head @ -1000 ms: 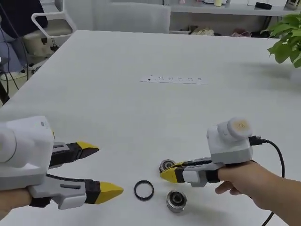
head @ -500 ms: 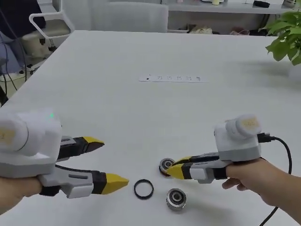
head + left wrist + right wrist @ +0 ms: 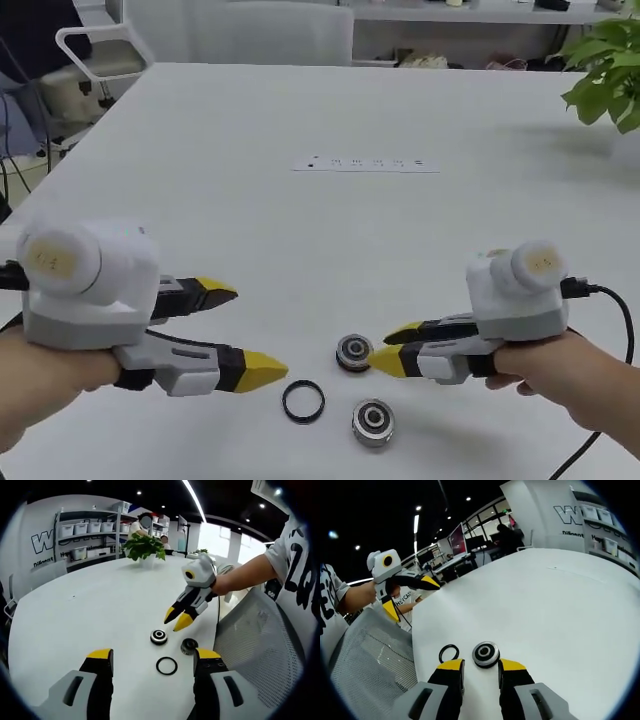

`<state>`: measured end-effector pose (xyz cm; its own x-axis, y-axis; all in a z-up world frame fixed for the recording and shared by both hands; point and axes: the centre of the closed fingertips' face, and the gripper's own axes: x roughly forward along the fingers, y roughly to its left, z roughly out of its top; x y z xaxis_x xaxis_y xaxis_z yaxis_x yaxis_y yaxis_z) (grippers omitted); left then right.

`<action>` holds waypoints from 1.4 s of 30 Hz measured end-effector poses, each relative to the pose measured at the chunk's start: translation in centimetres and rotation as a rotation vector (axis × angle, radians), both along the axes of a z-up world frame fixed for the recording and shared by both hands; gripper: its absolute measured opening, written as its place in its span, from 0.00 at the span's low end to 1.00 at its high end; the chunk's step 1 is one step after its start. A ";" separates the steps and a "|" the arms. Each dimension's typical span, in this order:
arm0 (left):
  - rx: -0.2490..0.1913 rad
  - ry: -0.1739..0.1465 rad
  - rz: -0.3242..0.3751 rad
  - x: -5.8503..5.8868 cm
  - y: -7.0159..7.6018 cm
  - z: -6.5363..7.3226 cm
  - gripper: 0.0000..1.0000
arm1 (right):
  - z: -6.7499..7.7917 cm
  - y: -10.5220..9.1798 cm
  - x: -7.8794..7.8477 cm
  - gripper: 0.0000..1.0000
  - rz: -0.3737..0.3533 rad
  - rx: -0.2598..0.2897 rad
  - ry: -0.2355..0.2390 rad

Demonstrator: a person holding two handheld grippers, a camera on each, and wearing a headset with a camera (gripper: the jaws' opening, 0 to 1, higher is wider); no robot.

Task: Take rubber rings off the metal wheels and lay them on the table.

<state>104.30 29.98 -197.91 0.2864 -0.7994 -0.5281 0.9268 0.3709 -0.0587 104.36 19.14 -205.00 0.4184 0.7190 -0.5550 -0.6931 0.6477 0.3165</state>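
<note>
Now the wheel (image 3: 485, 654), dark ring on its rim, lies flat on the bench (image 3: 300, 230) just ahead of the right tool (image 3: 382, 349), centred between its slightly parted tips, while the widely spread left tool (image 3: 260, 330) sits farther off.

White counter (image 3: 300, 240) is carrying: black rubber ring (image 3: 303, 401) lying flat; near wheel (image 3: 373, 422); far wheel (image 3: 354, 352); printed strip (image 3: 365, 164) lying well apart.

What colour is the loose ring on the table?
Black; the ring shows best in the head view.
</note>
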 end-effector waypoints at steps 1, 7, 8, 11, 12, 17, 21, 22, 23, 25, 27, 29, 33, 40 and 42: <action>0.005 -0.001 -0.007 0.0 -0.3 -0.1 0.62 | -0.2 -0.1 0.0 0.25 0.003 -0.009 -0.005; 0.010 0.008 -0.028 0.4 -1.3 -0.6 0.62 | -0.6 -0.4 0.1 0.27 0.028 -0.046 -0.040; 0.010 0.012 -0.030 0.5 -1.4 -0.7 0.62 | -0.7 -0.5 0.1 0.28 0.033 -0.054 -0.047; 0.012 0.020 -0.032 0.7 -1.7 -0.9 0.62 | -0.7 -0.5 0.1 0.30 0.040 -0.061 -0.059; 0.012 0.024 -0.033 0.7 -1.8 -1.1 0.62 | -0.7 -0.6 0.2 0.31 0.042 -0.062 -0.064; 0.015 0.038 -0.034 0.9 -2.2 -1.6 0.62 | -0.6 -0.7 0.5 0.34 0.041 -0.066 -0.091; 0.015 0.050 -0.036 1.0 -2.6 -1.9 0.61 | -0.6 -0.5 0.6 0.33 0.047 -0.059 -0.100; 0.016 0.056 -0.037 1.1 -2.7 -2.0 0.61 | -0.6 -0.5 0.6 0.33 0.048 -0.057 -0.100; 0.015 0.059 -0.038 1.1 -2.8 -2.1 0.61 | -0.6 -0.5 0.6 0.33 0.048 -0.056 -0.101; 0.013 0.069 -0.040 1.2 -3.1 -2.3 0.59 | -0.7 -0.5 0.7 0.32 0.048 -0.057 -0.100; 0.013 0.076 -0.042 1.2 -3.4 -2.5 0.58 | -0.9 -0.6 0.7 0.32 0.048 -0.061 -0.099; 0.014 0.082 -0.044 1.3 -3.6 -2.8 0.57 | -1.1 -0.7 0.7 0.31 0.049 -0.065 -0.100; 0.013 0.102 -0.056 1.4 -4.0 -3.3 0.55 | -1.4 -0.8 0.7 0.31 0.050 -0.070 -0.100; 0.038 0.116 -0.081 1.1 -4.8 -4.3 0.52 | -1.7 -0.5 0.7 0.30 0.059 -0.072 -0.102; 0.042 0.120 -0.085 1.1 -5.0 -4.6 0.51 | -1.8 -0.5 0.7 0.30 0.062 -0.073 -0.101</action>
